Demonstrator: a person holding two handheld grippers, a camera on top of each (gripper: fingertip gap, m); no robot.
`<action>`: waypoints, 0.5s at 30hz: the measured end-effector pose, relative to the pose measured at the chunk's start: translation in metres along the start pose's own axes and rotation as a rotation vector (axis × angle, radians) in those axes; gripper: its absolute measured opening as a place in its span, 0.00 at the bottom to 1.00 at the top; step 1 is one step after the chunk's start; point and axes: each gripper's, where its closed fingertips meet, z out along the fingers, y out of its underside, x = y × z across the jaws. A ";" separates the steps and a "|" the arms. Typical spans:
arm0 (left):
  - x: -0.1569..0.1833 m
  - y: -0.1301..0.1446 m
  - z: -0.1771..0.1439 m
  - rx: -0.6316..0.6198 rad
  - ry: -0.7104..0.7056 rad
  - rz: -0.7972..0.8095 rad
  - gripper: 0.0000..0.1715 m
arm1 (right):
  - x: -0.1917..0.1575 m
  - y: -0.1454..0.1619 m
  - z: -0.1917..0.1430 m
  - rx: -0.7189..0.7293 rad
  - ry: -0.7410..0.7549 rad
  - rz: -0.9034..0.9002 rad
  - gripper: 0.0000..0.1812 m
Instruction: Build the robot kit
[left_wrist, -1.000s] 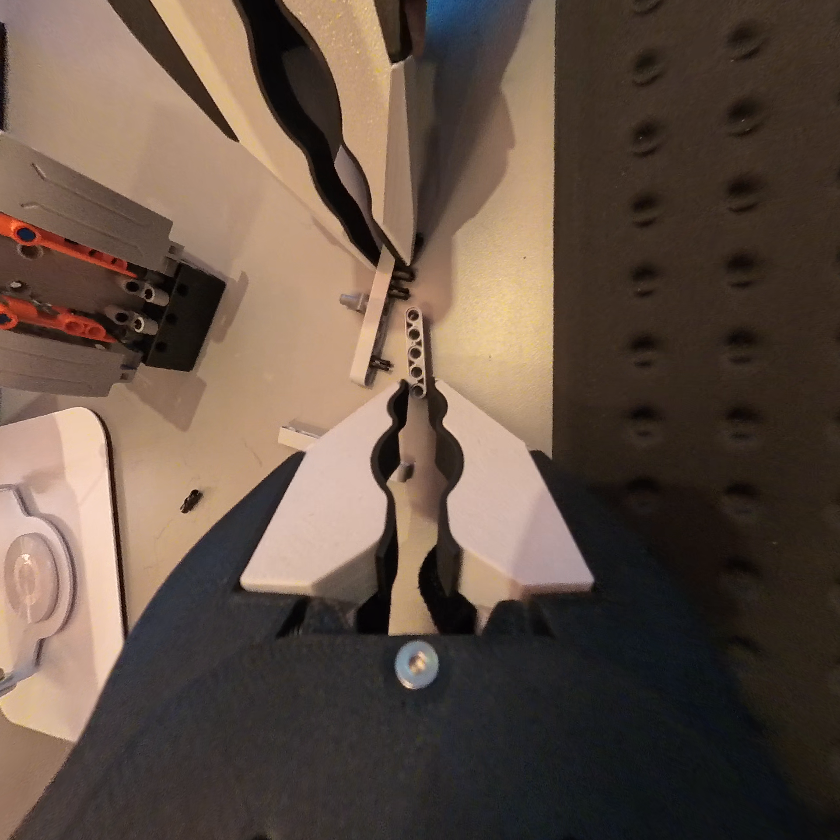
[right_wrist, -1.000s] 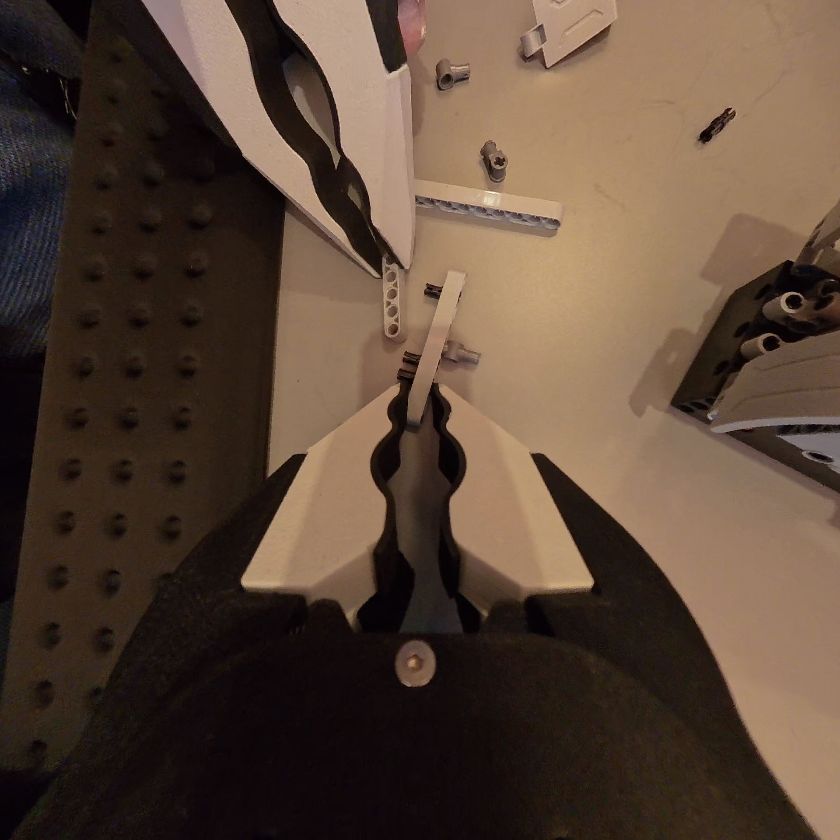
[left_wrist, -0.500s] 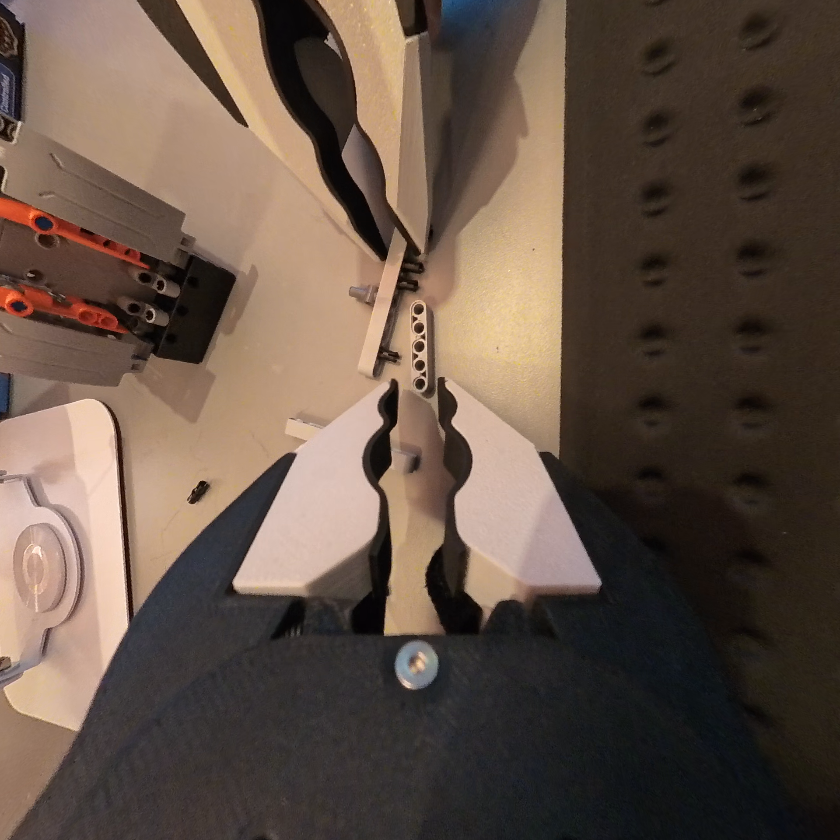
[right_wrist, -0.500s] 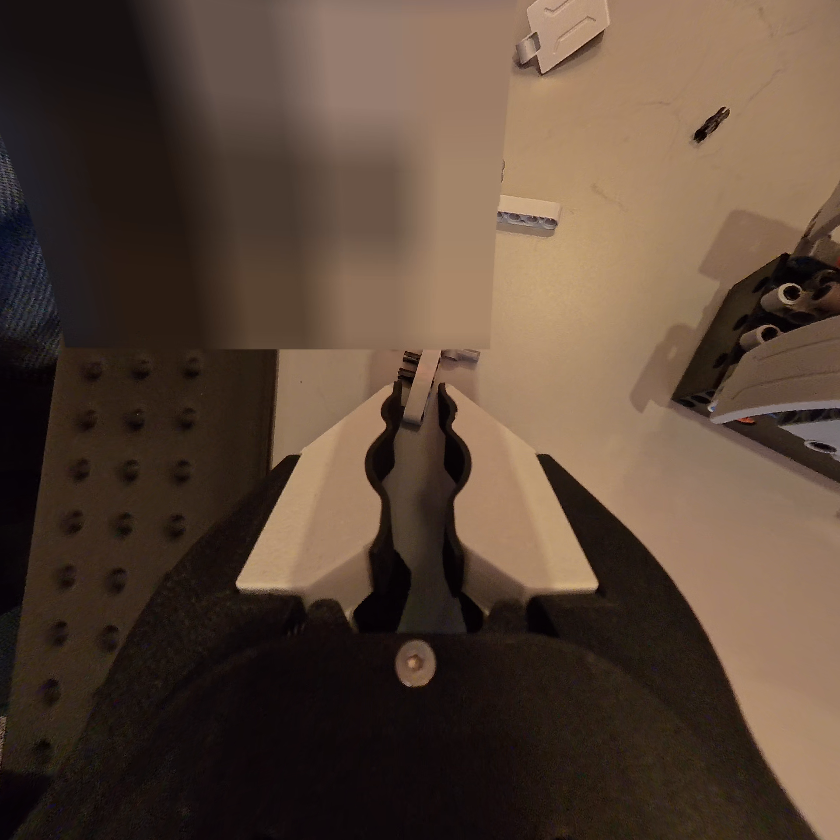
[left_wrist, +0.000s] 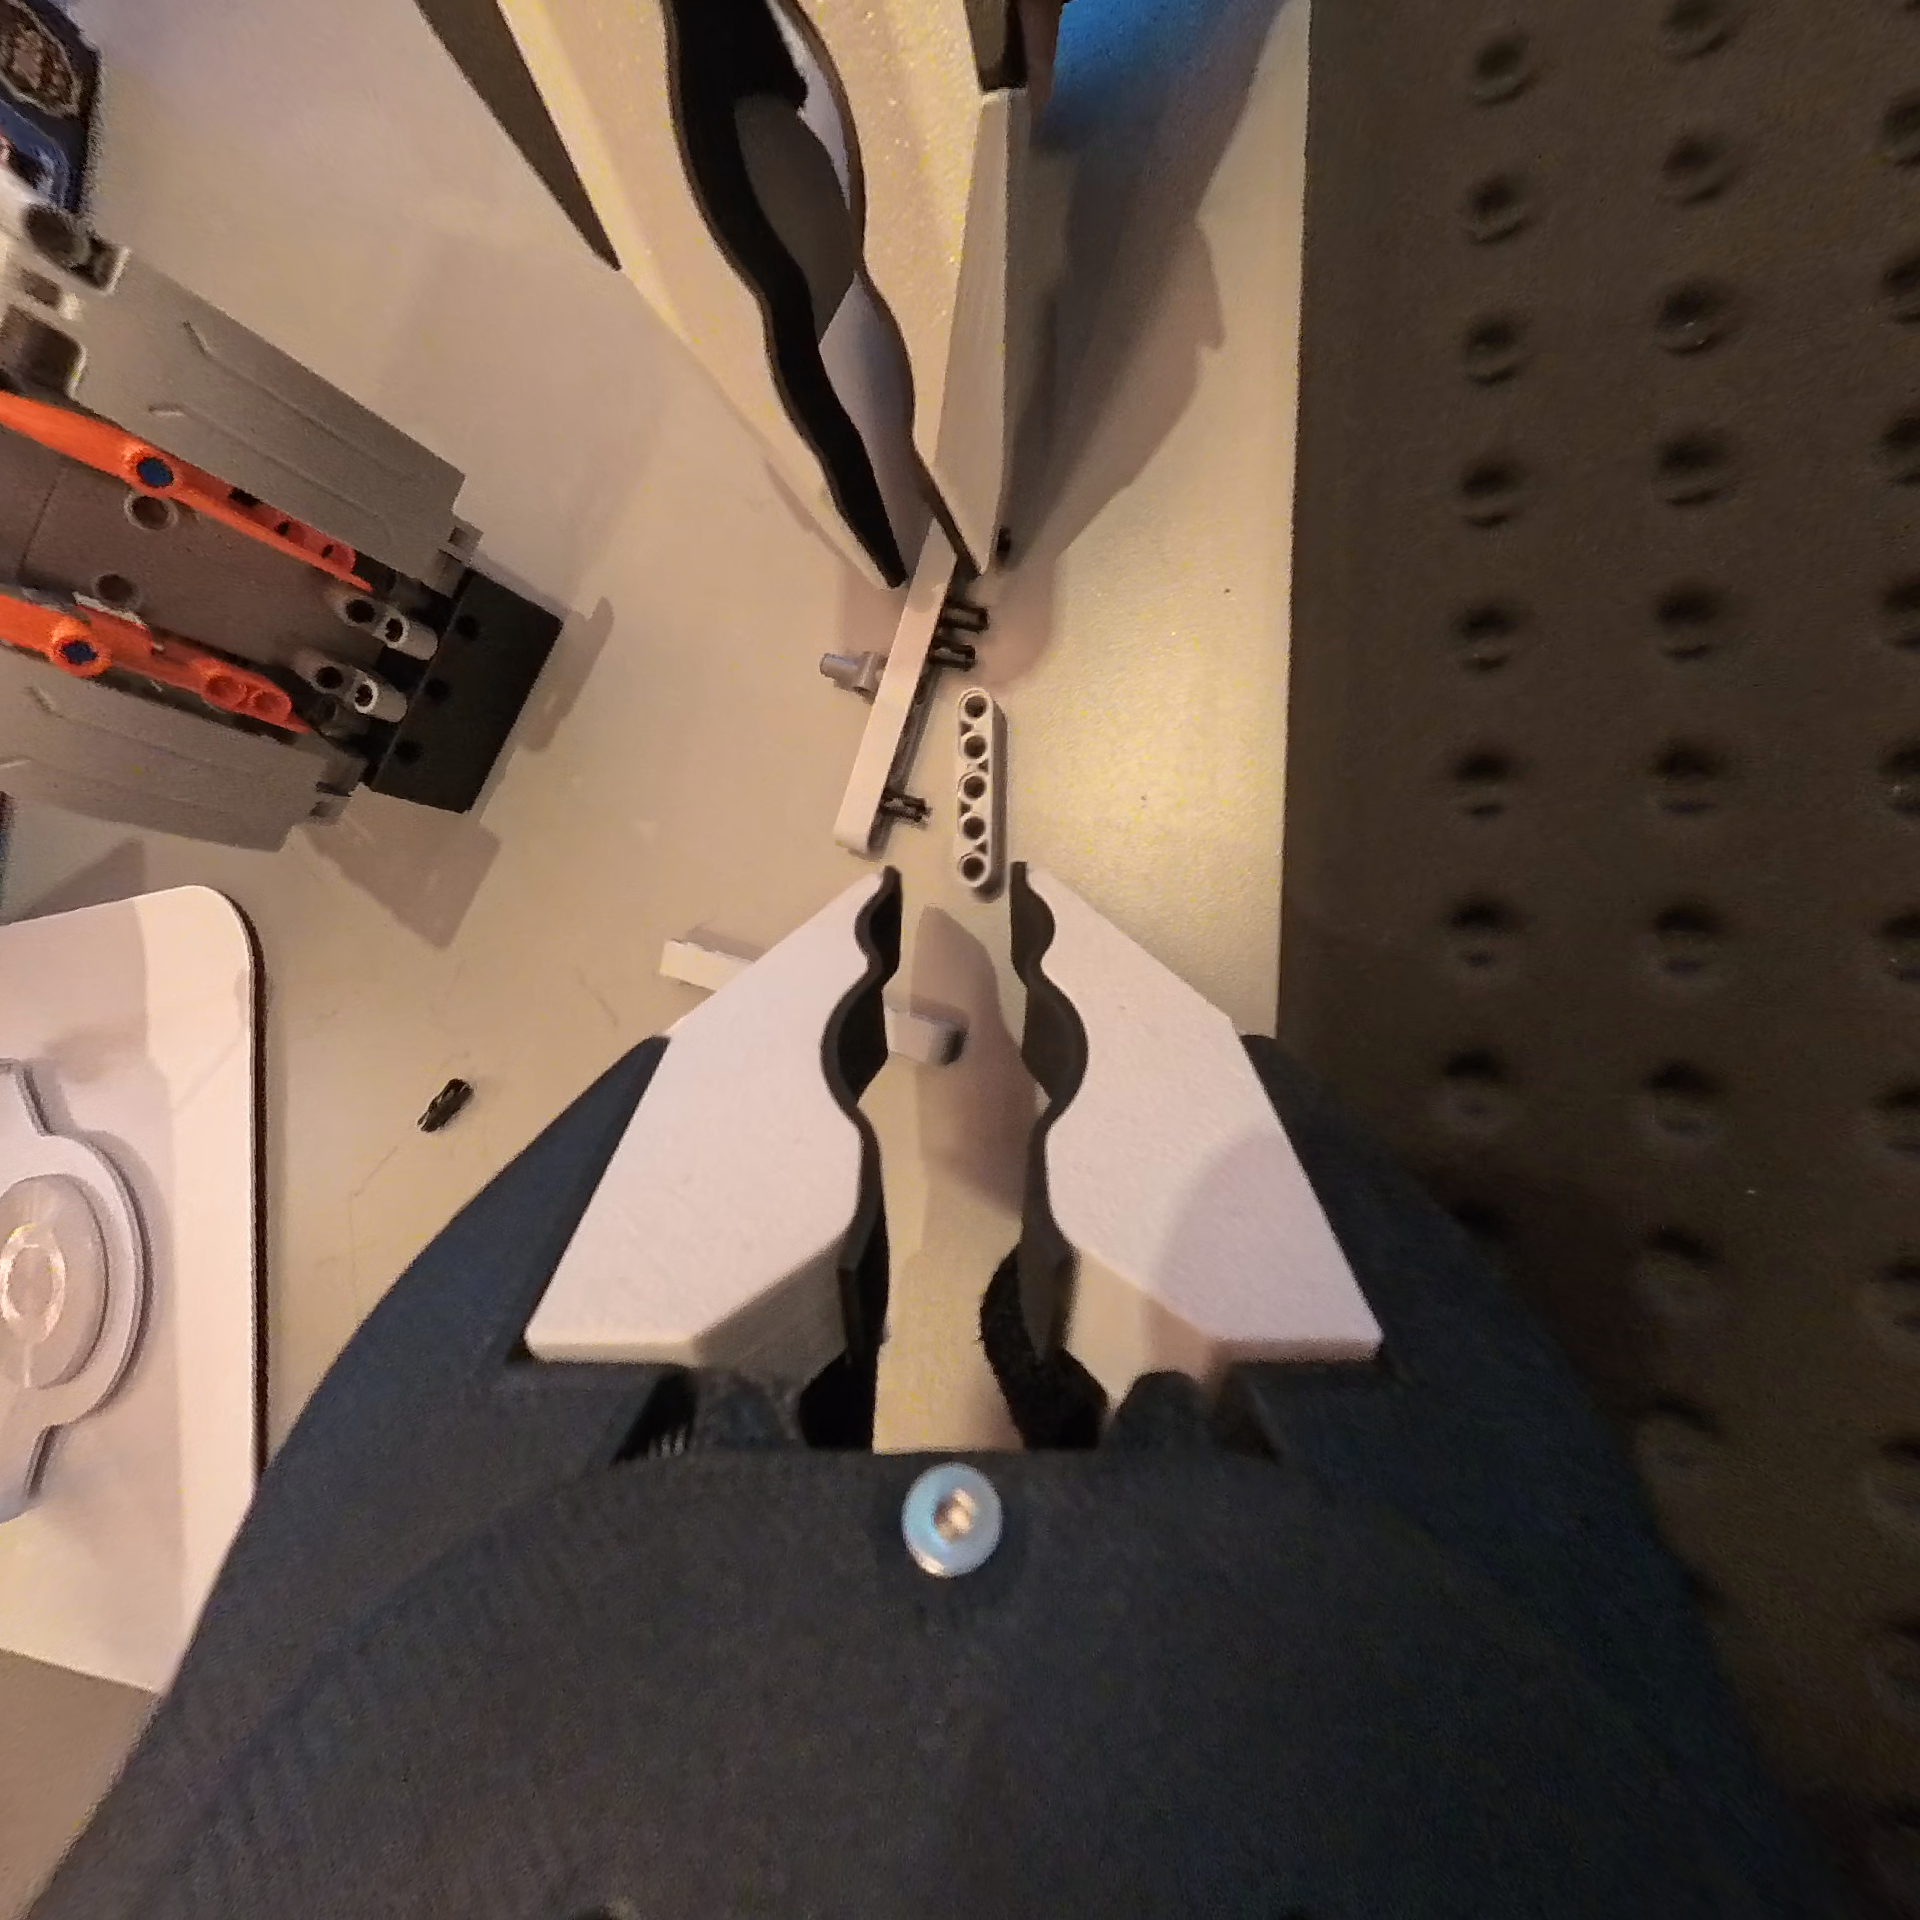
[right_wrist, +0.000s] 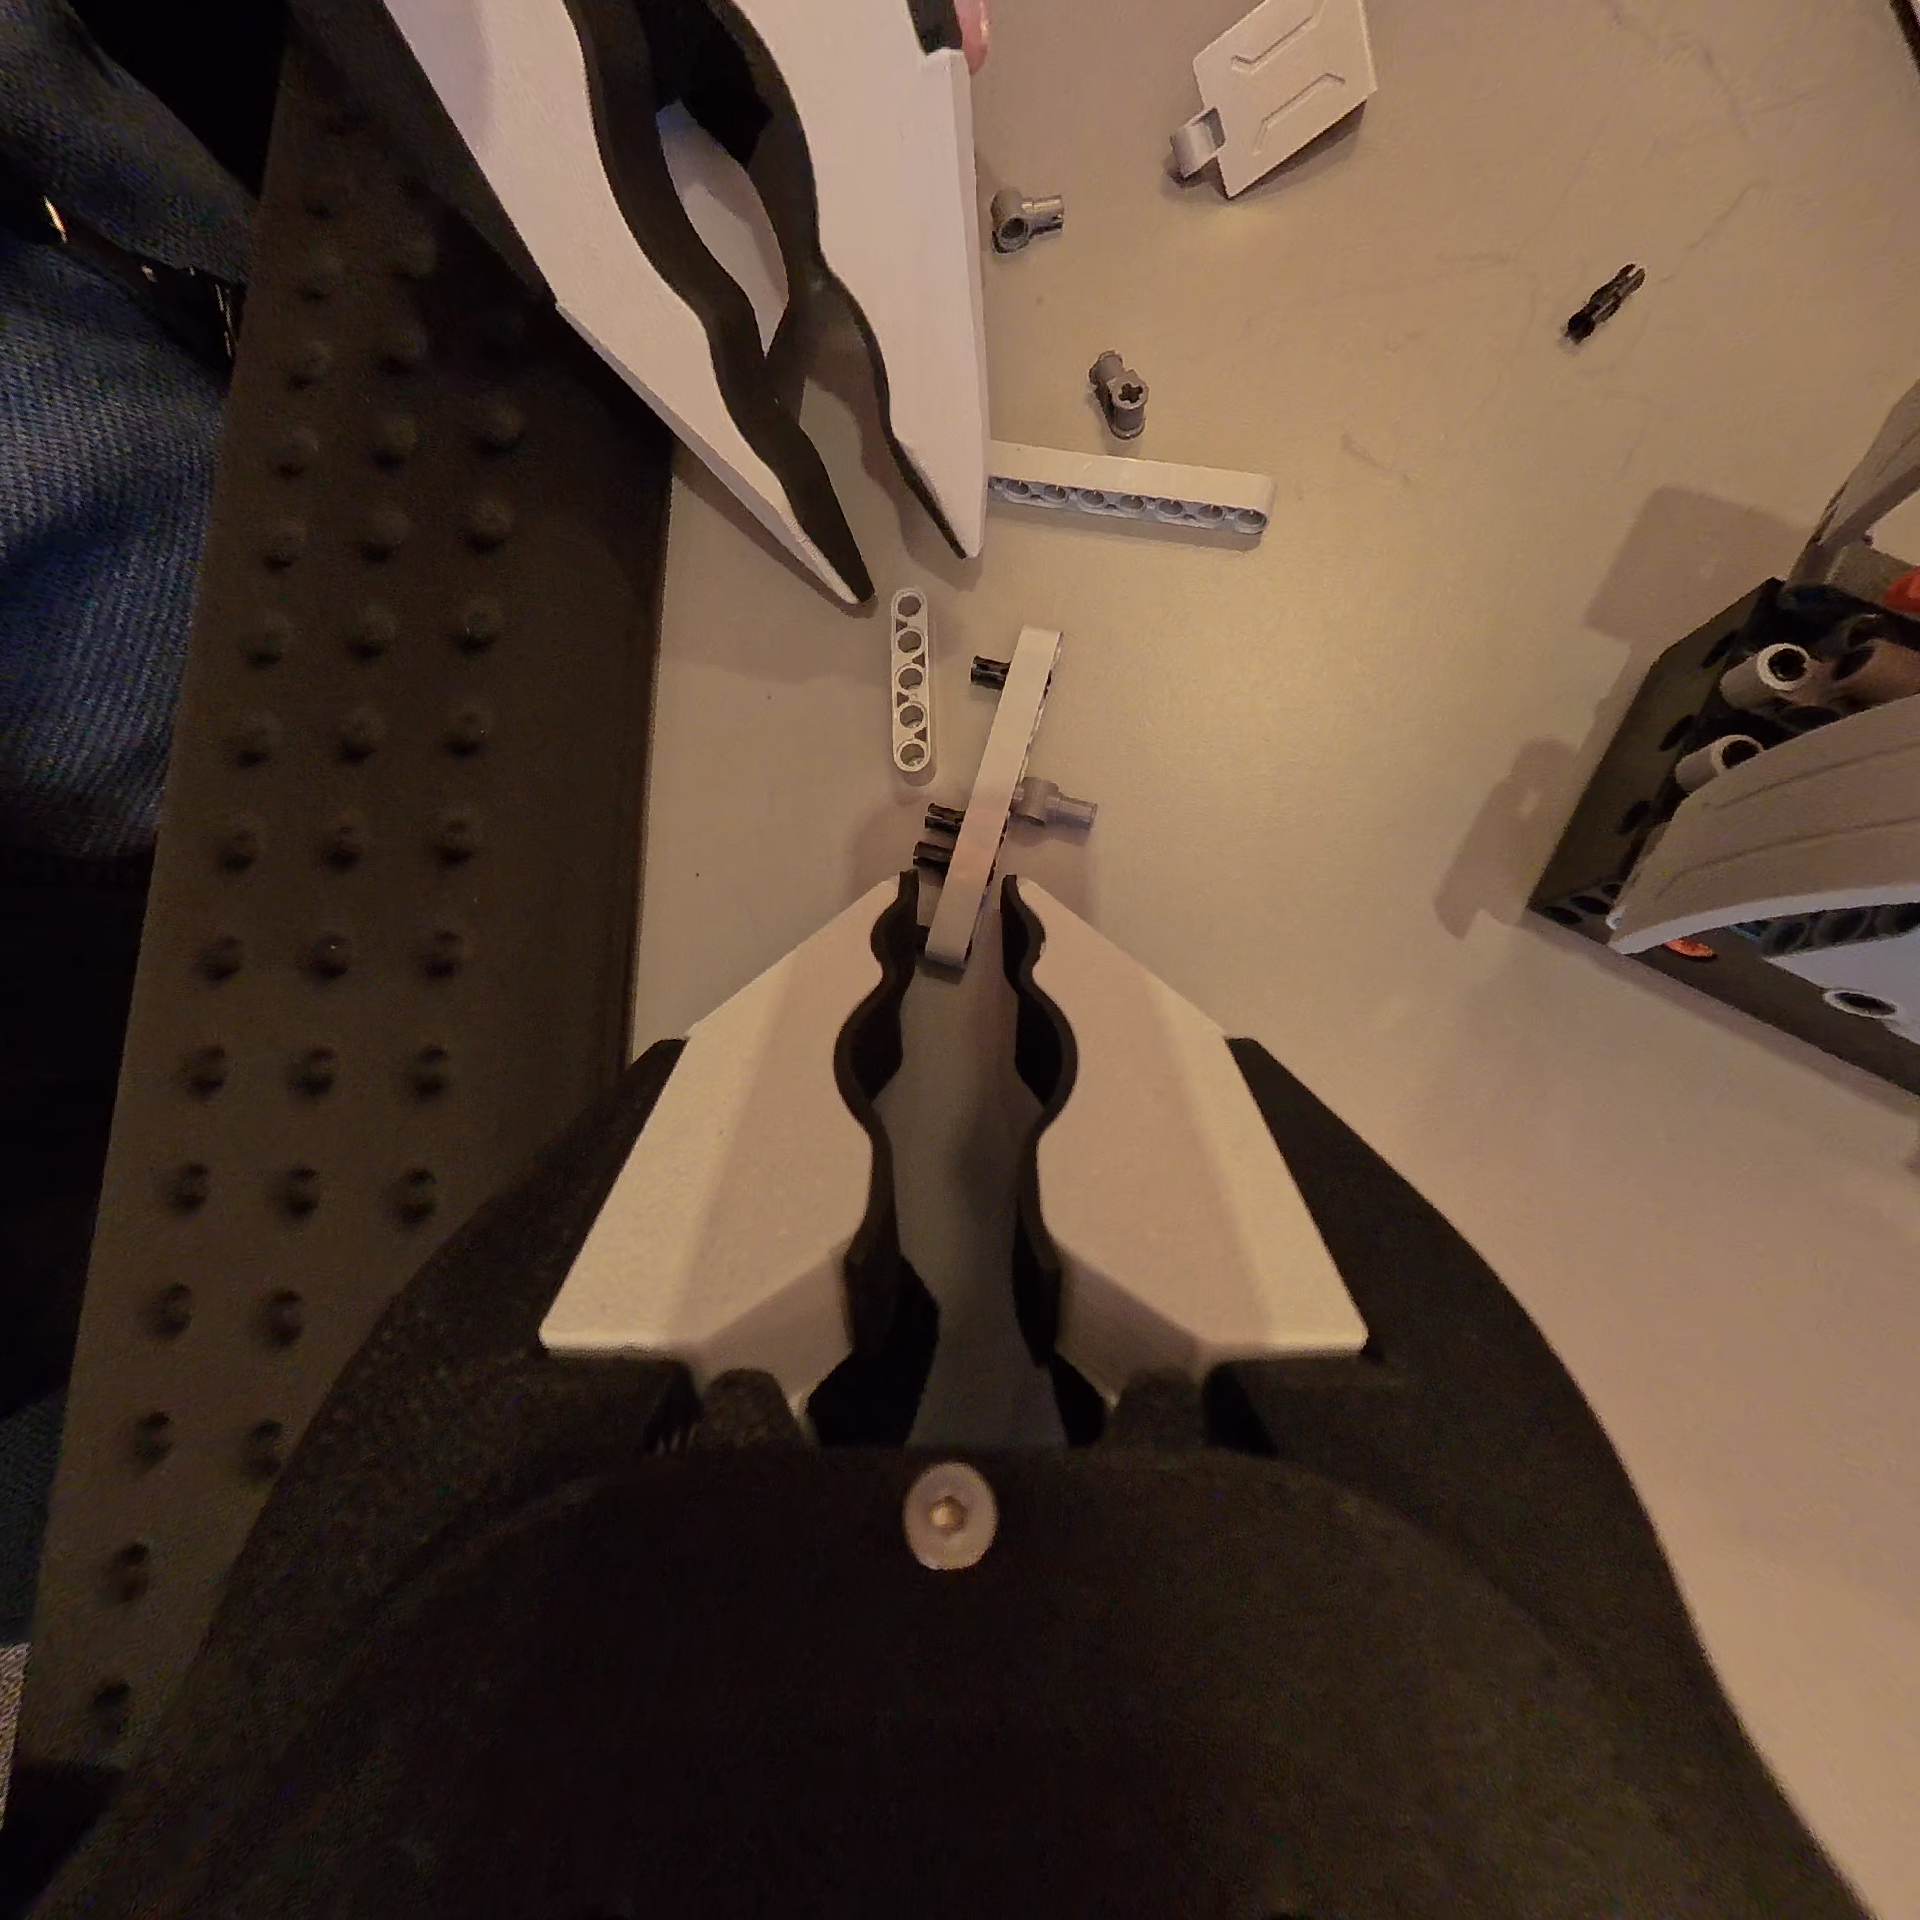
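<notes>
My left gripper (left_wrist: 956, 881) is open, its jaws apart, and empty. A small light grey five-hole beam (left_wrist: 978, 790) lies flat on the table just past its fingertips, apart from them. My right gripper (right_wrist: 961, 906) is shut on one end of a white beam (right_wrist: 997, 790) that carries black pins and a grey pin. The white beam (left_wrist: 891, 717) slants beside the five-hole beam (right_wrist: 912, 681) with a narrow gap between them. The two grippers face each other; the left gripper (right_wrist: 912, 569) shows at the top of the right wrist view, and the right gripper (left_wrist: 940, 566) at the top of the left wrist view.
A dark studded mat (left_wrist: 1610, 727) borders the table beside the beams. A grey, black and orange model (left_wrist: 208, 623) stands opposite. A long white beam (right_wrist: 1127, 488), grey connectors (right_wrist: 1120, 390), a grey panel (right_wrist: 1278, 94), a black pin (right_wrist: 1605, 301) and a white tray (left_wrist: 125, 1195) lie around. There is about 6 cm between the tips of the two grippers.
My left gripper has opened, let go of the five-hole beam and drawn back slightly. The beam now lies on the table. The right gripper keeps its hold on the white beam.
</notes>
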 end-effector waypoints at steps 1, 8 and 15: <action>-0.001 0.000 0.000 0.000 0.000 -0.006 0.11 | 0.000 0.000 0.000 0.002 0.001 0.000 0.07; -0.002 0.000 -0.003 0.019 0.008 -0.038 0.11 | 0.000 0.000 -0.001 0.008 0.002 0.002 0.07; -0.004 0.001 -0.004 0.028 0.010 -0.058 0.11 | 0.000 -0.002 -0.003 0.018 0.005 0.002 0.07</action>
